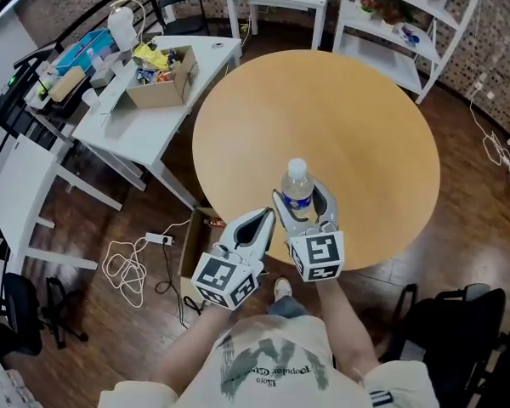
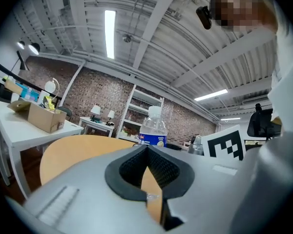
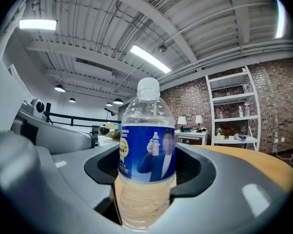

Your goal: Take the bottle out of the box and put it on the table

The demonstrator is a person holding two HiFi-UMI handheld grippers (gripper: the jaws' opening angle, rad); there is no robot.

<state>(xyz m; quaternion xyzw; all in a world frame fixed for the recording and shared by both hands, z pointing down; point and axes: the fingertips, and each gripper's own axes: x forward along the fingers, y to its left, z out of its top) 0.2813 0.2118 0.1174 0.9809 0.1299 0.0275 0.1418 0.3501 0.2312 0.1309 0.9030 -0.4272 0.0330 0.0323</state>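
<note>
Head view: a person stands at the near edge of a round wooden table, with 2 handheld grippers side by side. The right gripper pinches a clear water bottle, which stands upright with its white cap on top, over the near part of the tabletop. Whether its base touches the wood cannot be told. The left gripper sits just beside it to the left, at the table's rim, above a brown cardboard box on the floor. Left gripper view: the left gripper has its jaws pressed together with nothing between them. The bottle rises ahead and slightly right, past the jaw tips. Right gripper view: the right gripper has its jaws closed on the bottle low on its body, under the blue label, with the long axis vertical. The tabletop shows behind at the right. The placing likely turns on lowering straight down, keeping the bottle vertical.
</note>
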